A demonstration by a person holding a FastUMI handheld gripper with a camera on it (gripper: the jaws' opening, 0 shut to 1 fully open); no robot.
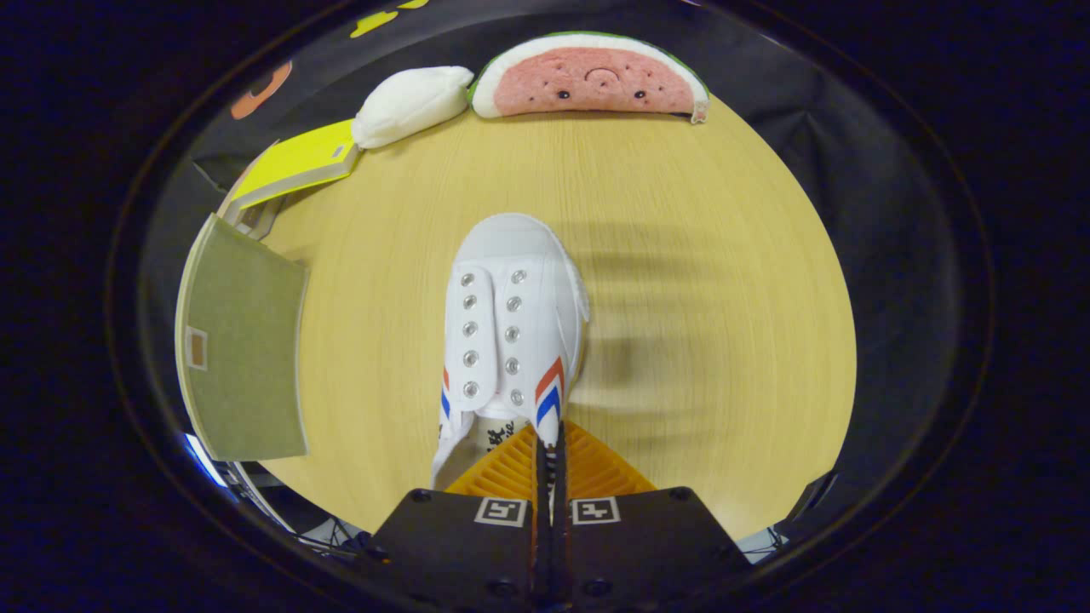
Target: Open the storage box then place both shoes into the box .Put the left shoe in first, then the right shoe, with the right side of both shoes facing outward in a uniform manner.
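Pale wood table (681, 213) spreads under everything, with the green-lidded storage box (243, 358) sitting at its left edge, lid down. Far across it lie a watermelon plush (588, 81), a yellow book (298, 162) and a white plush (409, 102). My gripper (549, 460) is nearly closed, pinching the right side wall of the white sneaker (511, 315) near its heel, toe pointing away.

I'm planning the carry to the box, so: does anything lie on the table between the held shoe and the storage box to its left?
Nothing visible does. The gripper is shut on the white shoe, pinching its side wall at the opening. Bare wooden table lies between the shoe and the storage box. The yellow book, white pouch and watermelon plush lie farther off.
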